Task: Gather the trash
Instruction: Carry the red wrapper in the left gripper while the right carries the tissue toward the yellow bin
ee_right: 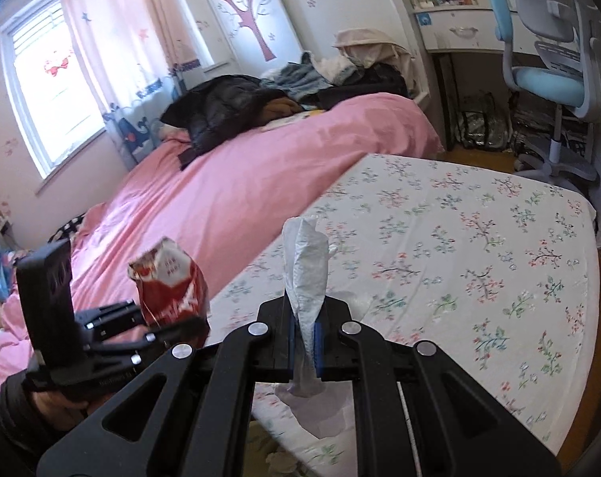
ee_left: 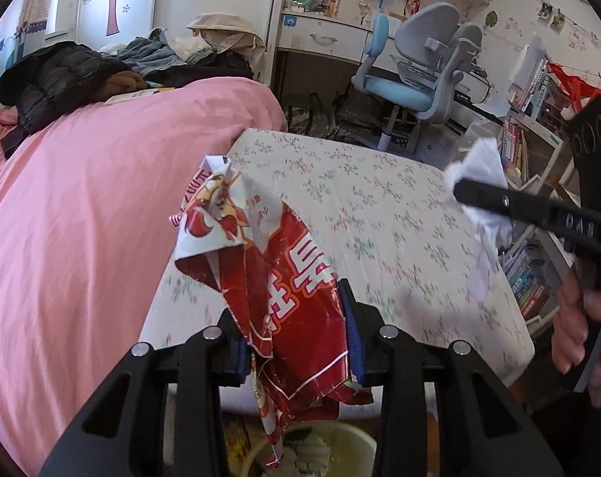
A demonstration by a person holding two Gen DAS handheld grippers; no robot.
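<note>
Left wrist view: left gripper [ee_left: 300,342] is clamping a crumpled red wrapper [ee_left: 284,278] between its pads, above the near edge of the floral mattress [ee_left: 380,198]. A pale bin [ee_left: 332,449] is showing below the wrapper. Right gripper [ee_right: 306,342] is pinching a white tissue [ee_right: 306,266], its pads nearly meeting, also over the near edge. Pink bed [ee_right: 241,183] is lying beside the mattress.
</note>
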